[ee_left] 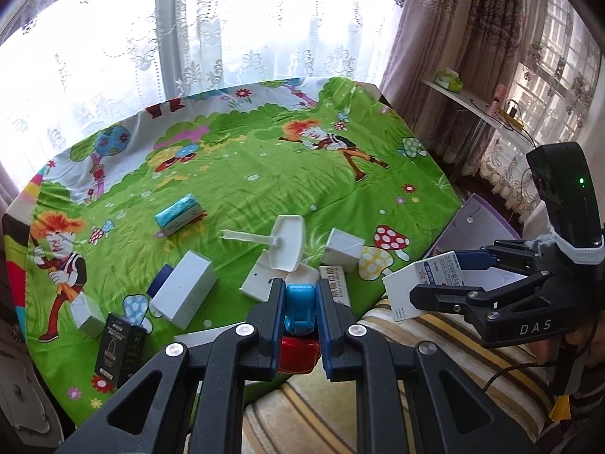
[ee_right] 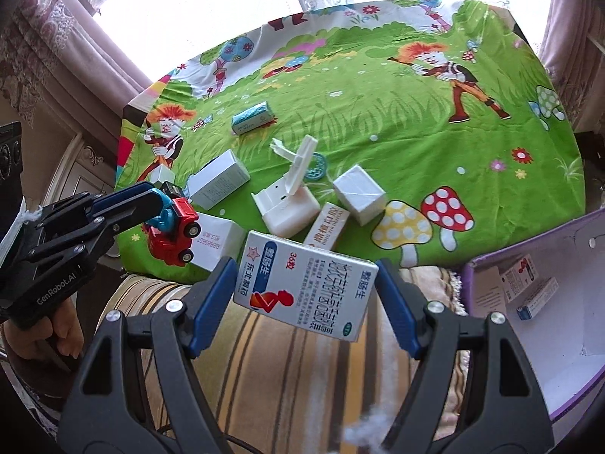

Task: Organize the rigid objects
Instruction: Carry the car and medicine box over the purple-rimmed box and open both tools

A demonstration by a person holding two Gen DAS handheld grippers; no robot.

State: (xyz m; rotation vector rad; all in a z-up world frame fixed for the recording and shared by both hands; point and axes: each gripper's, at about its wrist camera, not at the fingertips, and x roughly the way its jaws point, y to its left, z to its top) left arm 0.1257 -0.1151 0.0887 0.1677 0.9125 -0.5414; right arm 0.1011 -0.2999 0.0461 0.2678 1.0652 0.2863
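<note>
Holding a toy truck (ee_left: pixel 300 312) clamped tight in the left gripper (ee_left: pixel 300 302), above the near edge of the table (ee_left: pixel 234 174). The right gripper (ee_right: pixel 304 295) grips a white medicine box (ee_right: pixel 302 287) across its width, lifted clear over the striped cushion (ee_right: pixel 264 370). A purple storage box (ee_right: pixel 559 325) sits open to the right, with a couple of small packets already inside.

Risks, as judged from here: the medicine box is tilted in the grip, so a quick swing could let it twist or slip out before reaching the purple box. The truck is pinched only by its blue top part, so it may pivot or drop. Both grippers are close together; crossing paths could knock one load. Many boxes are still scattered on the tablecloth.
</note>
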